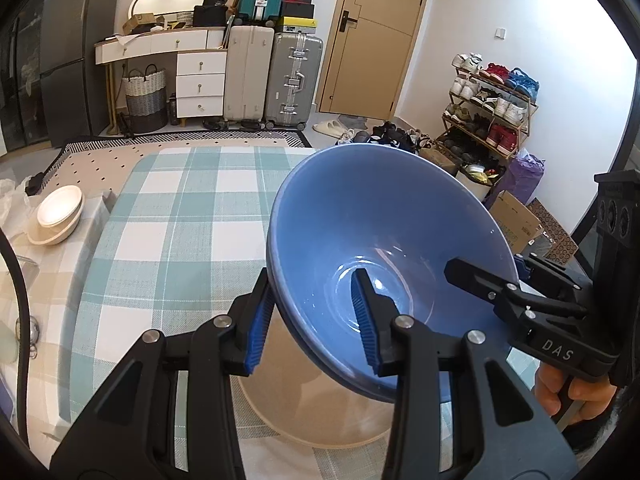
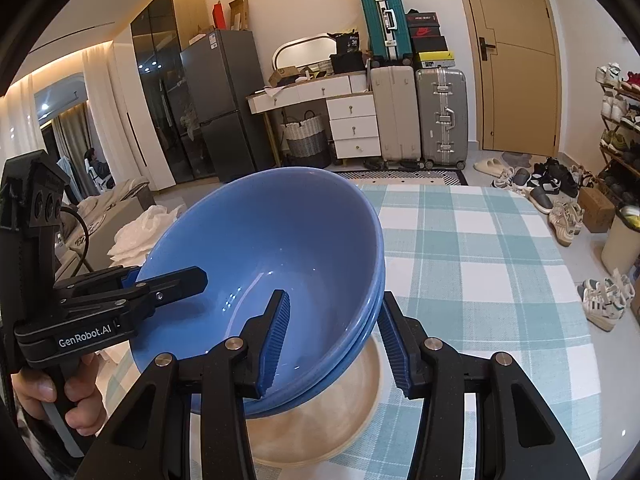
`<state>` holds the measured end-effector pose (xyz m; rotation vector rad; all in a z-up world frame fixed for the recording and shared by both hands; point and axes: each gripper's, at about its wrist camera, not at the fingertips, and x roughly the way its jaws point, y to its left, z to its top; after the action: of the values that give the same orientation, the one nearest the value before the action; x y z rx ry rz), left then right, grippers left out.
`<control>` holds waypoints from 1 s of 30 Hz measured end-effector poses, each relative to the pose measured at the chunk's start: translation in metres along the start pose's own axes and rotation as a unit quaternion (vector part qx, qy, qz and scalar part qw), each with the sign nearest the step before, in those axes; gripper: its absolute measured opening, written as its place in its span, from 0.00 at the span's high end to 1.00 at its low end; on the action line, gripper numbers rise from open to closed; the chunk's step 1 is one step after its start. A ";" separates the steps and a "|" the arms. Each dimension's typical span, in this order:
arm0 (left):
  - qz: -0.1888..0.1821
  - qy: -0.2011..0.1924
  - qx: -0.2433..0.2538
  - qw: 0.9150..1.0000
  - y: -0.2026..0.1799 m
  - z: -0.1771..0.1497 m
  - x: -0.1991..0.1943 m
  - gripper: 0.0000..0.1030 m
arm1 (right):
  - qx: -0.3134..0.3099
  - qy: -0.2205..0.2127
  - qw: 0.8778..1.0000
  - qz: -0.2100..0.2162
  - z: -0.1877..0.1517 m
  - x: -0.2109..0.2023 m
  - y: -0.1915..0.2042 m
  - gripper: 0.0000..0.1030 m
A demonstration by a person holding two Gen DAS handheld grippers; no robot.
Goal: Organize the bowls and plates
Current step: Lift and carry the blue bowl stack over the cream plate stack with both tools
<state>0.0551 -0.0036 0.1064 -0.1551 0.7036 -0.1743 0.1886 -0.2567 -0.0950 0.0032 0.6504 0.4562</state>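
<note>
Two blue bowls (image 1: 384,248), nested one inside the other, are held tilted above a beige plate (image 1: 320,420) that lies on the checked tablecloth (image 1: 172,216) near the table's near edge. In the right wrist view the double rim of the stack shows clearly on its right side; the lower edge of the stack hangs over the plate, and I cannot tell whether it touches.

Left gripper (image 1: 314,320): jaws straddle the stack's left wall, one blue ribbed pad outside, the other inside the bowl. The outer pad lies against the rim; the inner pad stands in the bowl's hollow, contact with the wall not clear. Whether the jaws are pressed shut on the wall cannot be told.

Right gripper (image 2: 334,340): same arrangement on the stack's right wall, one pad inside the bowl, one outside. A gap shows between the outer pad and the rims. Grip state cannot be told here either.

Each wrist view also catches the opposite gripper reaching over the far rim, with a hand on its handle.

Far-left corner of the table: a small stack of cream bowls (image 1: 58,216), well apart from the blue stack.

Beyond the table: suitcases (image 1: 272,76), a white dresser (image 1: 192,76), a tan door (image 1: 380,36), a shoe rack (image 1: 488,108), a dark refrigerator (image 2: 224,108).
</note>
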 end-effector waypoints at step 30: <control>0.017 0.028 -0.017 0.999 0.043 -0.035 0.070 0.66 | -0.003 0.042 0.999 -0.005 -0.029 0.063 -0.006 0.54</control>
<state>0.0894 0.0203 0.0278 -0.1703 0.7651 -0.1347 0.2182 -0.2401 -0.1558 -0.0247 0.7315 0.4507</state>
